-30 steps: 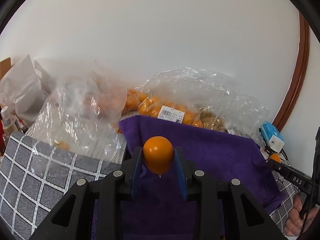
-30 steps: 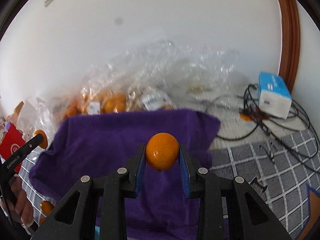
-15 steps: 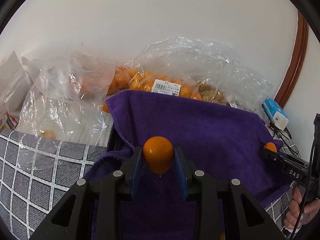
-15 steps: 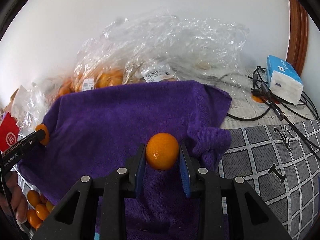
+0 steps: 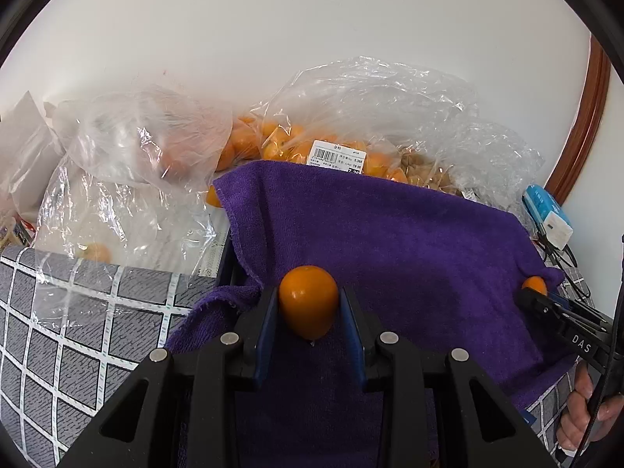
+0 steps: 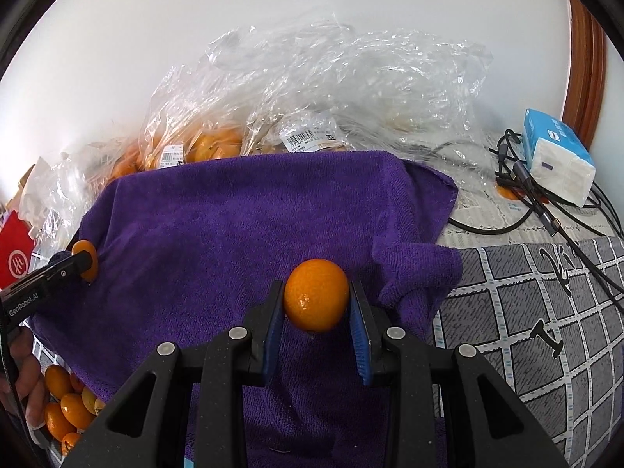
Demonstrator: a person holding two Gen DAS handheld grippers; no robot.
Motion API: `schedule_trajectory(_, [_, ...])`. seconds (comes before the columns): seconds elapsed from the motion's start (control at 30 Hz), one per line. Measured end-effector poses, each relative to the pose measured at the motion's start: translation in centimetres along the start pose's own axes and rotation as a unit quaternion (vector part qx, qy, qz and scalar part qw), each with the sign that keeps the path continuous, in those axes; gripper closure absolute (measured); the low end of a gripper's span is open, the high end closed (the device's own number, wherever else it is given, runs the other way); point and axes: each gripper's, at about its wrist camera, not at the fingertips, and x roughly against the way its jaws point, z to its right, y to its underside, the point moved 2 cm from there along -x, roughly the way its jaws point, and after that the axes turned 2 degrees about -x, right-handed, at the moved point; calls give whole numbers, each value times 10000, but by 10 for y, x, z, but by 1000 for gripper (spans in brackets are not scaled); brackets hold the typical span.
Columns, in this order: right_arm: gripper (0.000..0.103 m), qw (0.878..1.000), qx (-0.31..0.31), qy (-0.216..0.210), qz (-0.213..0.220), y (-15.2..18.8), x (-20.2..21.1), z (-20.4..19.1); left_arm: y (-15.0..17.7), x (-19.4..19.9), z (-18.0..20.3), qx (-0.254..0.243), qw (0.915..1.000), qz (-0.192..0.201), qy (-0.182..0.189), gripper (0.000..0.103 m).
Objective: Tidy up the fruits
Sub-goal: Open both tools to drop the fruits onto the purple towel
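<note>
My left gripper (image 5: 309,304) is shut on a small orange kumquat (image 5: 308,300) and holds it above a purple towel (image 5: 390,241). My right gripper (image 6: 316,302) is shut on another kumquat (image 6: 316,299) above the same towel (image 6: 241,226). Each gripper shows at the edge of the other's view, the right gripper (image 5: 532,288) at the right and the left gripper (image 6: 84,259) at the left, each with its fruit. Several loose kumquats (image 6: 66,405) lie below the towel's left edge.
Clear plastic bags with oranges (image 5: 296,144) and a labelled bag (image 6: 308,136) sit behind the towel against the white wall. A blue tissue pack (image 6: 557,160) and black cables (image 6: 546,210) lie at the right. A grey checked cloth (image 6: 526,312) covers the surface.
Both grippers have moved forward and down over the purple towel, each still holding its kumquat. The bags and the towel now appear closer and lower in view.
</note>
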Motion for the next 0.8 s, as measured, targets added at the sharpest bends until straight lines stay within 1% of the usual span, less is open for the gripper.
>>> schedule_trajectory(0.03, [69,10000,-9,-37,-6,0,0,0,0,0,0,-7,10000,5,-19,72])
schedule_trajectory(0.1, [62,9999,-19,-113,-6,0,1,0,0,-1,-1,-2,10000,12,-33,72])
schedule_trajectory(0.13, [61,9999,-10,-154,-6,0,1,-1,0,-2,-1,10,10000,19,-32,72])
schedule_trajectory(0.23, [50,9998,95,-171,10,1,3,-6,1,-3,-3,15,10000,32,-38,72])
schedule_trajectory(0.3, [39,9998,199,-62,63,1,5,-9,1,-3,-3,20,10000,49,-49,72])
schedule_trajectory(0.37, [37,9994,280,71,203,0,11,-11,1,0,-2,8,9999,148,-67,66])
schedule_trajectory(0.4, [37,9992,269,70,278,0,15,-11,1,2,-2,-12,9997,221,-65,61])
schedule_trajectory(0.47, [36,9992,180,35,354,-2,20,-8,0,8,0,-41,9991,390,-155,57])
schedule_trajectory(0.5, [36,9991,108,24,402,-3,23,-6,-1,14,0,-66,9982,544,-226,54])
schedule_trajectory(0.53, [36,9989,44,-15,467,-4,27,-3,-2,17,1,-89,9977,633,-226,50])
schedule_trajectory(0.6, [36,9984,-68,26,557,-9,35,1,-4,24,2,-99,9967,783,-197,46])
schedule_trajectory(0.67, [37,9976,-203,138,643,-15,48,5,-5,30,4,-118,9954,930,-196,45])
schedule_trajectory(0.73, [37,9958,-478,339,704,-15,62,11,-6,37,6,-164,9934,1099,-272,45])
schedule_trajectory(0.77, [37,9953,-579,314,709,-13,68,13,-7,40,7,-171,9925,1170,-304,45])
schedule_trajectory(0.8, [37,9954,-666,184,663,-9,77,14,-7,43,7,-152,9915,1246,-334,45])
